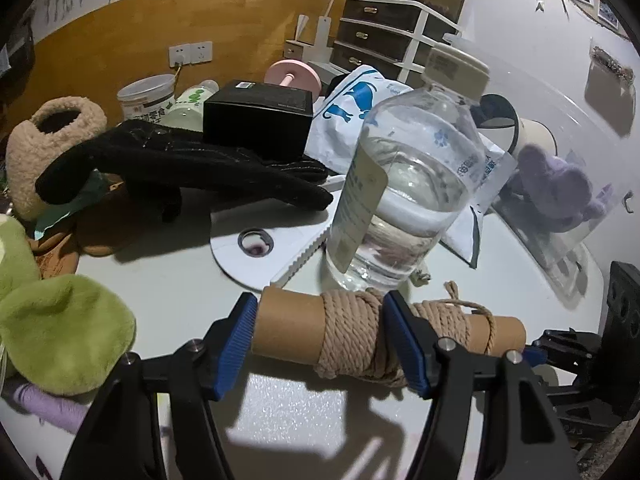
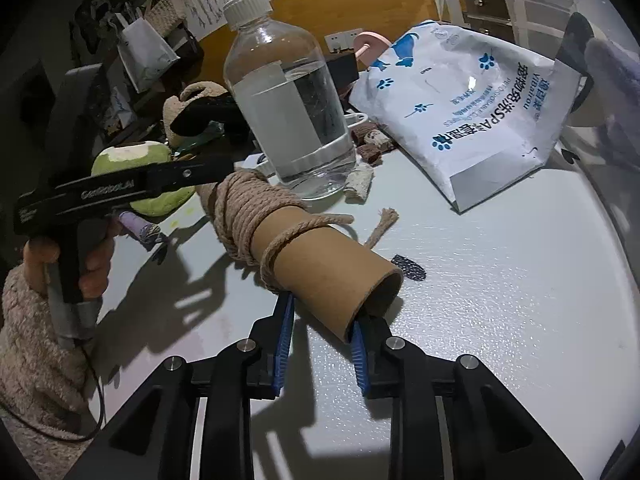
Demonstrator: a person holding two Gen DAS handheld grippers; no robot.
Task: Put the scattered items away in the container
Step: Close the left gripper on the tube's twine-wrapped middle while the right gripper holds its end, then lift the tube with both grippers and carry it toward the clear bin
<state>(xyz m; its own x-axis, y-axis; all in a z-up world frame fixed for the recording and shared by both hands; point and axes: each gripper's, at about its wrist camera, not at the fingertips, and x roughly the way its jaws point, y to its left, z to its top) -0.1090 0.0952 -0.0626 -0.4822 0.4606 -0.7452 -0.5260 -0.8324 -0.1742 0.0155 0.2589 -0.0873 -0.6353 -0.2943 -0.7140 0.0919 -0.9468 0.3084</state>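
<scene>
A cardboard tube wound with tan rope (image 1: pixel 296 332) is held above the white table (image 1: pixel 168 280). My left gripper (image 1: pixel 324 340) is shut on the rope tube across its middle. My right gripper (image 2: pixel 324 328) is shut on the tube's open end (image 2: pixel 340 276); in the right wrist view the left gripper's body (image 2: pixel 120 188) reaches in from the left. A clear container (image 1: pixel 568 152) with a purple plush inside stands at the right.
A clear water bottle (image 1: pixel 404 184) stands just behind the tube. A white pouch with blue paw prints (image 2: pixel 472 112), black gloves (image 1: pixel 192 164), a black box (image 1: pixel 256 116), a beige fluffy bag (image 1: pixel 44 144) and green plush (image 1: pixel 64 332) crowd the table.
</scene>
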